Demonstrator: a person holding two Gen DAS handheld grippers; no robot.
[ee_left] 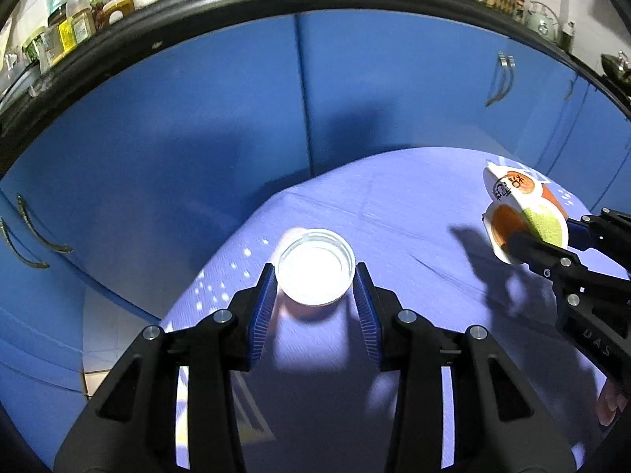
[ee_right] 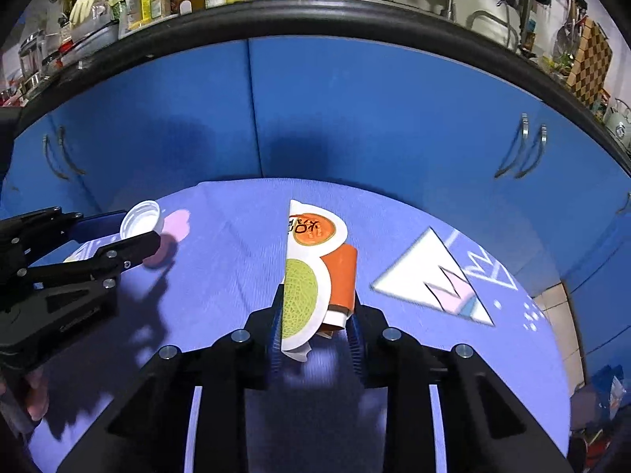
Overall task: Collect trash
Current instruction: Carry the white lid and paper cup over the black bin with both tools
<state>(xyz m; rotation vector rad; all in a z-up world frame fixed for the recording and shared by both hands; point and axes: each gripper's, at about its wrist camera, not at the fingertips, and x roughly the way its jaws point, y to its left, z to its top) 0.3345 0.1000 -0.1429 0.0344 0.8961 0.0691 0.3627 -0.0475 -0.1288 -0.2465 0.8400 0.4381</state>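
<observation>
My left gripper is shut on a white plastic cap, open side up, held above the purple tablecloth. The cap and left gripper also show at the left of the right wrist view. My right gripper is shut on a flattened carton, white and orange with a green melon picture, standing on edge between the pads. The carton and right gripper show at the right of the left wrist view.
The table is covered by a purple cloth with a white triangle pattern. Blue cabinet doors with metal handles stand behind. A dark counter edge above carries jars and bottles. Tiled floor shows at right.
</observation>
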